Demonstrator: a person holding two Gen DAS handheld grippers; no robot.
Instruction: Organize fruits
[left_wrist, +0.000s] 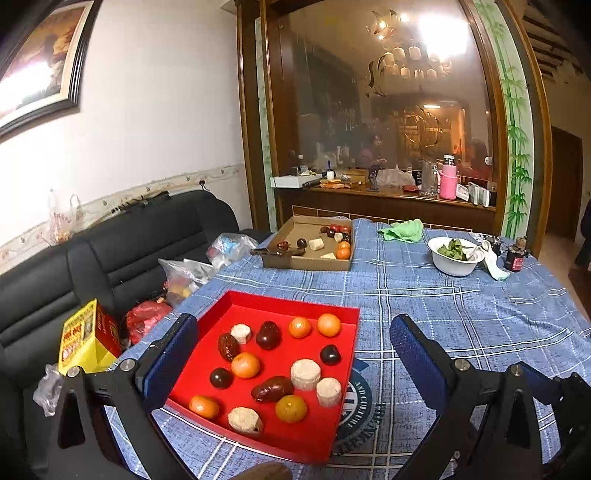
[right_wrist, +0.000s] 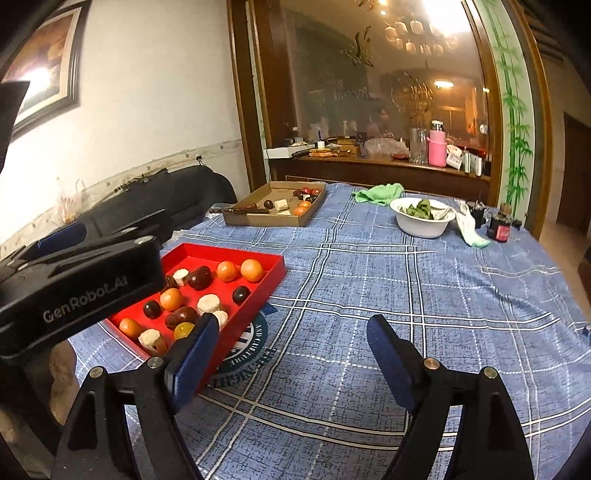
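A table (left_wrist: 461, 314) under a blue plaid cloth fills the near part of a living room, with a black sofa (left_wrist: 110, 251) along its left side, a framed picture on the white wall above, and a wooden sideboard backed by a large mirror at the far end. A red tray (left_wrist: 258, 308) lies on the cloth near the table's left edge, holding a loose scatter of fruits: several oranges (left_wrist: 245, 364), dark red dates (left_wrist: 268, 334), small dark round fruits (left_wrist: 330, 355) and pale cylindrical pieces (left_wrist: 305, 374), none of them sorted into groups. Farther back, a shallow cardboard box (left_wrist: 306, 258) holds a few more fruits of the same kinds, with a dark-handled tool lying across its near left corner. To the right of the box sit a green cloth (left_wrist: 402, 229), a white bowl (left_wrist: 456, 258) with green leaves inside, and a small dark bottle (left_wrist: 514, 258). The left gripper (left_wrist: 293, 356) hangs over the red tray with its blue-padded fingers spread wide and nothing between them. The right gripper (right_wrist: 291, 350) is just to the right of the tray above bare cloth, its fingers likewise spread and holding nothing; the left gripper's black body shows at the left of the right wrist view.
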